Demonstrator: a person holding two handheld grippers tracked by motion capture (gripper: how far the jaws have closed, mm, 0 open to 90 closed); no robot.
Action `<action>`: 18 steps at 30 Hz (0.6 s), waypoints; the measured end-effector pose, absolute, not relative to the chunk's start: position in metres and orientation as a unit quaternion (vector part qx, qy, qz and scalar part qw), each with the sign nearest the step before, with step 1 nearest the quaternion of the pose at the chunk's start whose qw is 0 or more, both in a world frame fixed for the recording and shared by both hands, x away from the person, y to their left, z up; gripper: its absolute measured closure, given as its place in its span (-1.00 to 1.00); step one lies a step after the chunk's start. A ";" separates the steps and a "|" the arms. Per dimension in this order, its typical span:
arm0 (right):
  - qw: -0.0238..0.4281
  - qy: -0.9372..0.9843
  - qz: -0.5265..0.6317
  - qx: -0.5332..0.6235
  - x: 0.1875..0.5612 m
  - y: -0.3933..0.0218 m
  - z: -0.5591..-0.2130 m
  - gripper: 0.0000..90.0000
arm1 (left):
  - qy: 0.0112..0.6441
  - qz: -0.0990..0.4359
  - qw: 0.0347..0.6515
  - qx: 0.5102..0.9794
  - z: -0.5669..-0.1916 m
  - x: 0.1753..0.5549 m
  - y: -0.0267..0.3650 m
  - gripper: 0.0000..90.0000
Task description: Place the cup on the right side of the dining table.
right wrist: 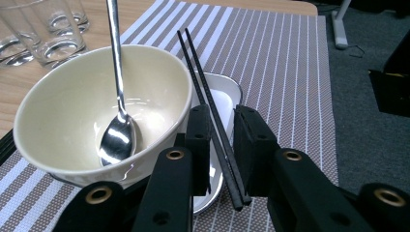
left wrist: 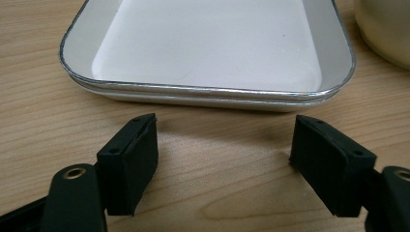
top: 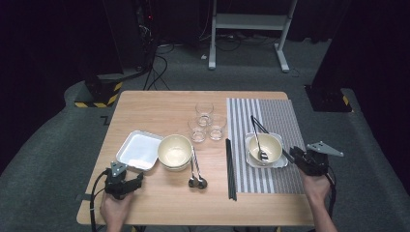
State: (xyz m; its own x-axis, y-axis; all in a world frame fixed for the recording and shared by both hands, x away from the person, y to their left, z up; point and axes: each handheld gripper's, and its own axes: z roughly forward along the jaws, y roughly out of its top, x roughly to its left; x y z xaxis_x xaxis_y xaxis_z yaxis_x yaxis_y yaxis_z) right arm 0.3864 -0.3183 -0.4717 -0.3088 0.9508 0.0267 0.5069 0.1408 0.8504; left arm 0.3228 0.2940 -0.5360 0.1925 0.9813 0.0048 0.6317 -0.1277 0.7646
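Observation:
My right gripper [right wrist: 222, 115] [top: 296, 155] is at the right of the striped placemat [top: 275, 116]. Its jaws stand narrowly apart on either side of a pair of black chopsticks [right wrist: 203, 79] [top: 258, 127], with thin gaps at the pads. The chopsticks lie across the rim of a small white tray [right wrist: 226, 94], which holds a cream bowl [right wrist: 58, 111] [top: 270, 145] with a spoon [right wrist: 117, 137] in it. My left gripper [left wrist: 227, 125] [top: 129, 178] is open just short of a large white tray [left wrist: 212, 43] [top: 139, 150], with bare wood between the jaws.
A second cream bowl [top: 174, 151] sits mid-table with two spoons [top: 196, 180] beside it. Three glasses [top: 207, 123] stand behind them. Another black chopstick pair [top: 231, 169] lies along the placemat's left edge. A hand holds each gripper at the table's near edge.

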 end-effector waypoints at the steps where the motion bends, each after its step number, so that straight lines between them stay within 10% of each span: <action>1: 0.277 0.702 0.402 0.519 0.384 -0.317 -0.472 0.71 | 0.575 0.270 0.324 0.701 -0.536 0.323 0.294 -0.44; 18: 0.289 0.702 0.413 0.503 0.364 -0.301 -0.482 0.61 | 0.575 0.269 0.324 0.701 -0.536 0.323 0.294 -0.44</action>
